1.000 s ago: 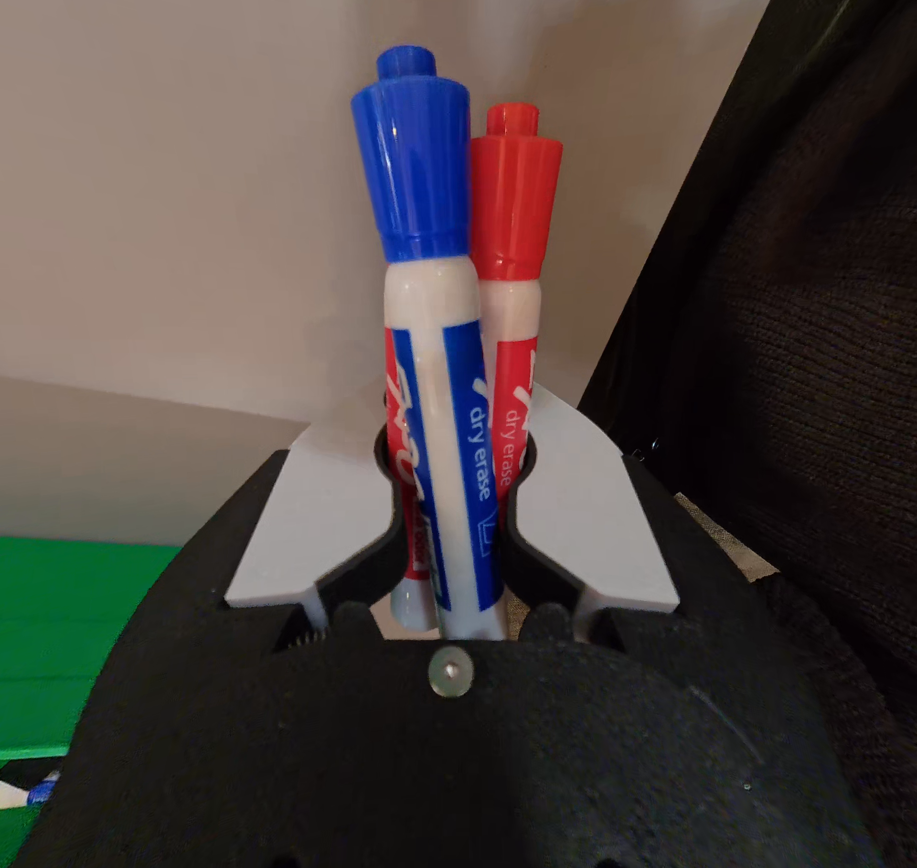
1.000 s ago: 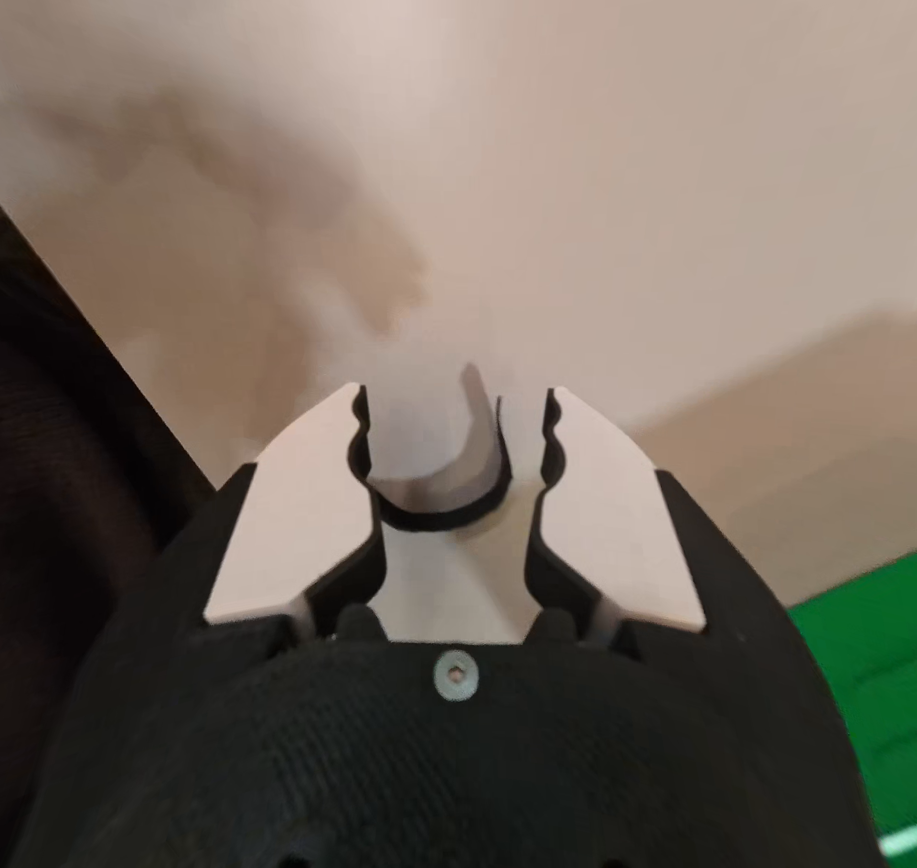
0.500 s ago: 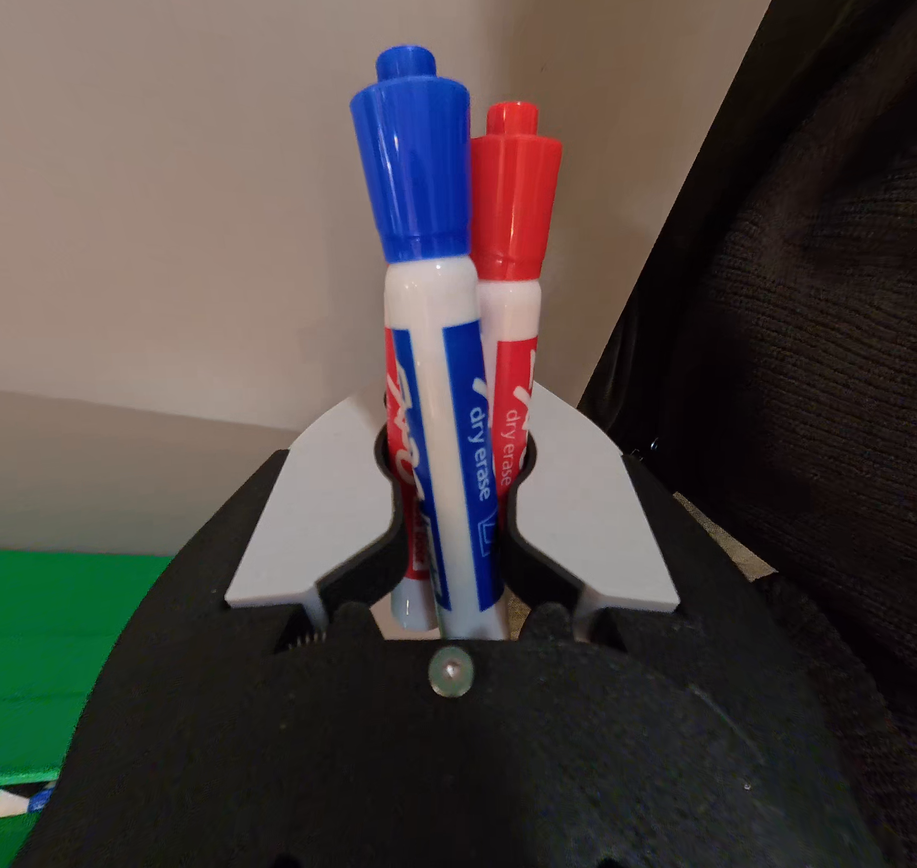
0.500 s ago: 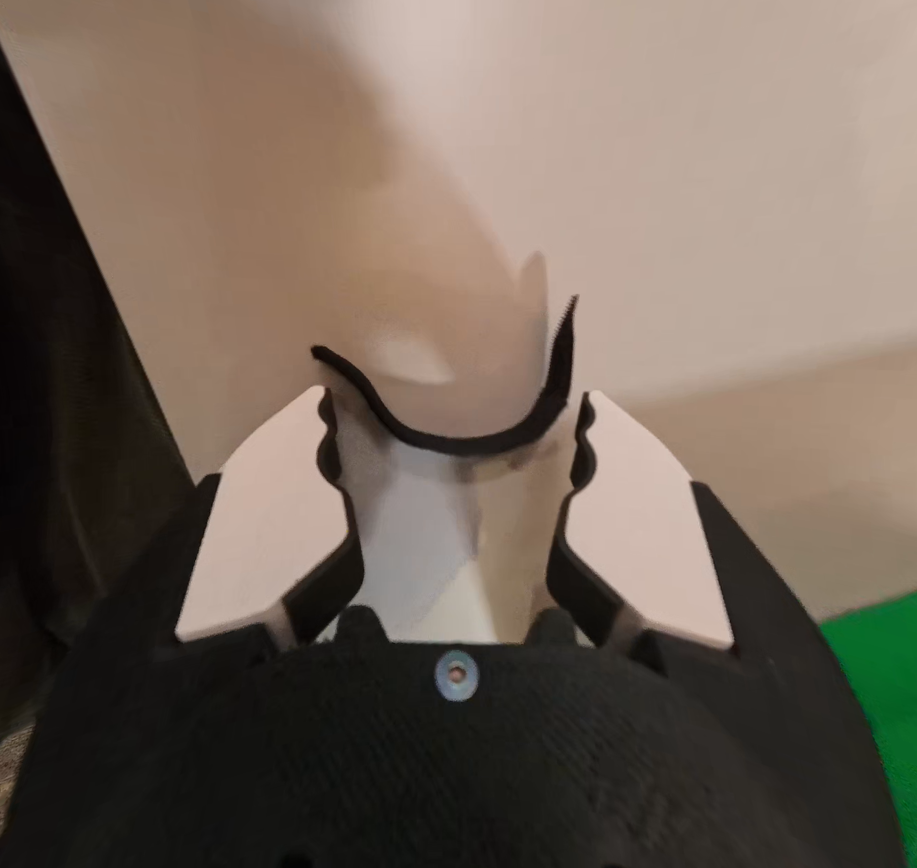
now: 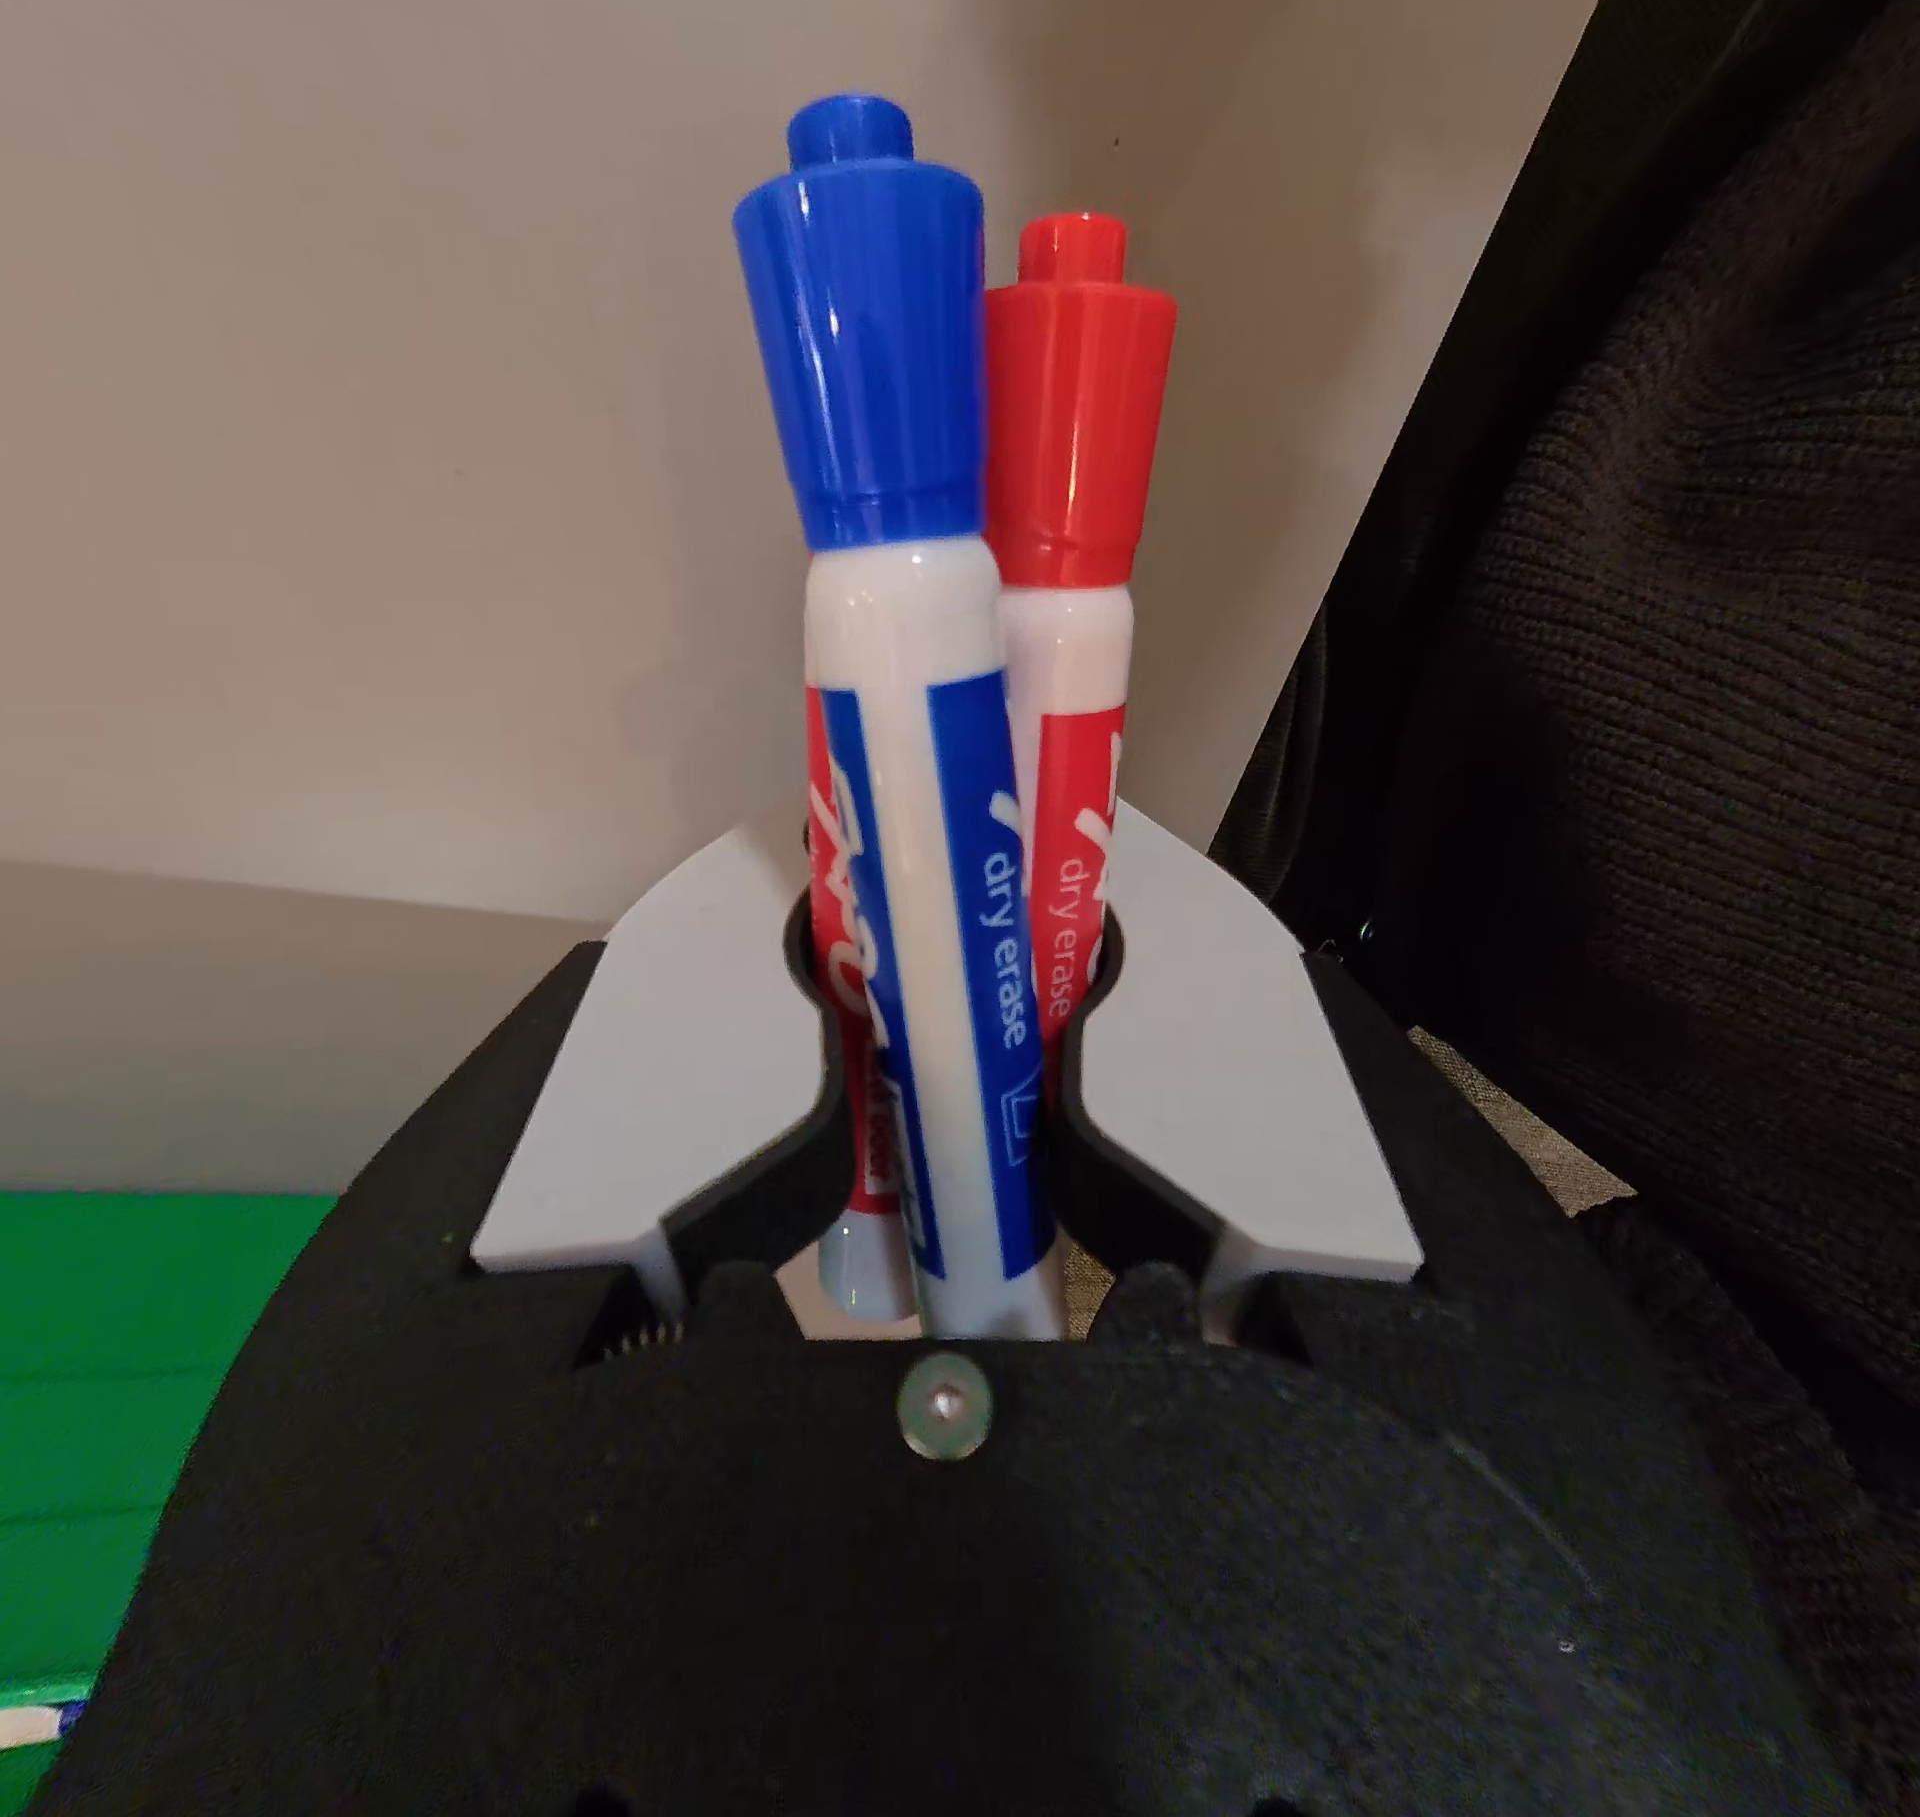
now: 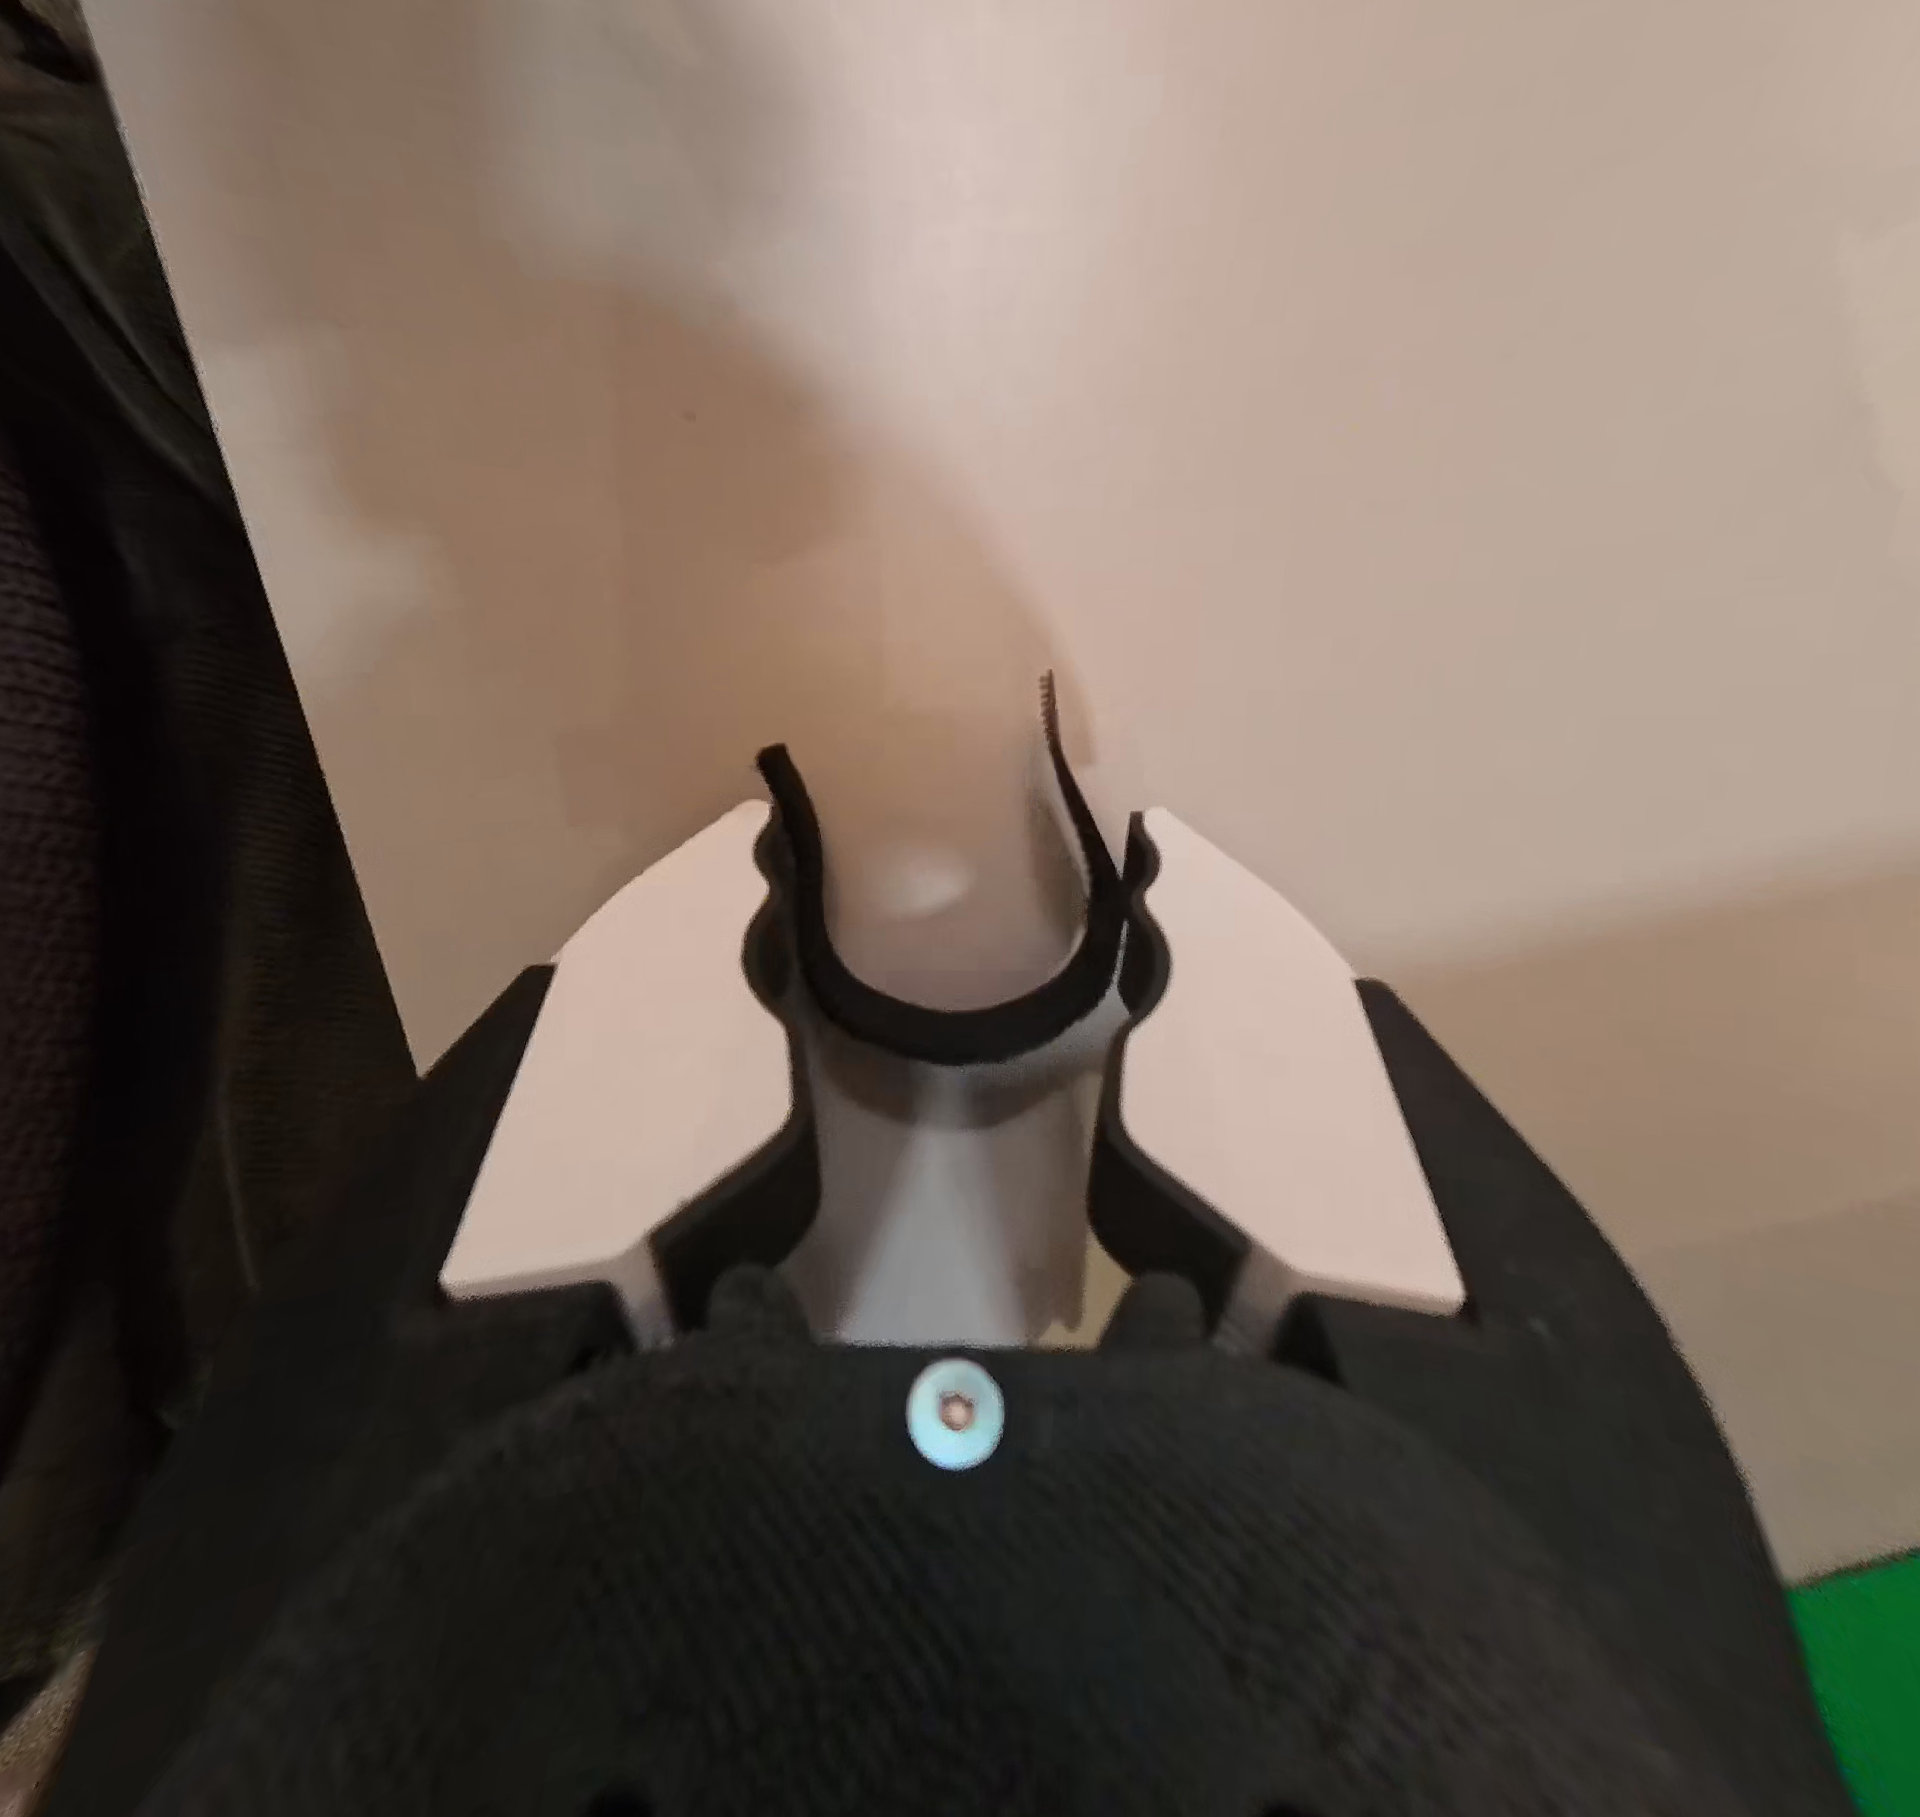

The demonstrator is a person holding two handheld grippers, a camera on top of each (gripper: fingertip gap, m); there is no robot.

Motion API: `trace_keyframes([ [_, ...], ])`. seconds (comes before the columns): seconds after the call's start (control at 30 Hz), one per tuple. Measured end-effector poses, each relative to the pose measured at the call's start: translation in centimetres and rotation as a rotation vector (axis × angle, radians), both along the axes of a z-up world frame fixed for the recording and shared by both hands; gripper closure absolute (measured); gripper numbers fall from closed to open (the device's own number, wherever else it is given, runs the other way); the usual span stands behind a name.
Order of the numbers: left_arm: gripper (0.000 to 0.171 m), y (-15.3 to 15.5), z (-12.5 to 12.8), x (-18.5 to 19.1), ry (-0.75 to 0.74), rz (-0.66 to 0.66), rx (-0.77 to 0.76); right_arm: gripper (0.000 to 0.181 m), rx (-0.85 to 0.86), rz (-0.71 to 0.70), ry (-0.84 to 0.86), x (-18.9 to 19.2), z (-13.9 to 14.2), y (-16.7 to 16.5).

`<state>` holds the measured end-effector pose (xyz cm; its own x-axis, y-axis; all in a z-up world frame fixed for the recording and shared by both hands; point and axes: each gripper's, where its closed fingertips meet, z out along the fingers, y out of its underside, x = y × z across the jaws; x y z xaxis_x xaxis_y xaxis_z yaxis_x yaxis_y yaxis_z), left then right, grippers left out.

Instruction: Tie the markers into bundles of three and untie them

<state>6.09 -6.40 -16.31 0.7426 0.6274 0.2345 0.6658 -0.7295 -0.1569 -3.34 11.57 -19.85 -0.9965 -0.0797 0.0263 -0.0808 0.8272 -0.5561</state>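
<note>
My left gripper (image 5: pixel 951 894) is shut on two capped dry-erase markers that stand upright between its fingers. The blue marker (image 5: pixel 873 365) is in front and the red marker (image 5: pixel 1081 417) is behind it, a little to the right. Their lower ends reach down to the gripper body. My right gripper (image 6: pixel 951 832) has a black hook-and-loop strap (image 6: pixel 935 1024) between its fingers. The strap is bent into a U and presses against both inner faces, with its two ends pointing forward past the fingertips. Both grippers point at a plain beige wall.
Black knit fabric of a person's garment fills the right side of the left wrist view (image 5: pixel 1662 624) and the left edge of the right wrist view (image 6: pixel 125 728). A green surface shows low at the left (image 5: pixel 125 1352) and at the bottom right (image 6: pixel 1860 1694). The beige wall (image 5: pixel 364 365) lies ahead. The tips of one gripper are about 20 cm away from the tips of the other.
The right gripper's fingers spread wider, then closed in on the strap, which now bends into a deeper U. The left gripper still holds both markers and has hardly moved.
</note>
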Motion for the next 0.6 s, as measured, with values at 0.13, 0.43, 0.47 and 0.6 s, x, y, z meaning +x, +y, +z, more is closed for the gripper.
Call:
trace_keyframes([
  [0.13,0.128,0.3,0.0,0.0,0.001,-0.01,0.002,0.124,-0.237,-0.045,-0.087,0.1,3.1,-2.1],
  [0.43,0.128,0.8,-0.1,0.1,-0.005,-0.027,0.007,0.117,-0.333,-0.151,-0.101,-0.1,4.1,-4.1],
  [0.47,0.128,0.8,-0.1,0.1,-0.003,-0.024,0.007,0.114,-0.314,-0.152,-0.083,0.0,3.7,-4.2],
  [0.6,0.128,0.3,0.2,0.0,0.006,-0.012,0.01,0.104,-0.247,-0.123,0.027,0.7,2.8,-5.1],
])
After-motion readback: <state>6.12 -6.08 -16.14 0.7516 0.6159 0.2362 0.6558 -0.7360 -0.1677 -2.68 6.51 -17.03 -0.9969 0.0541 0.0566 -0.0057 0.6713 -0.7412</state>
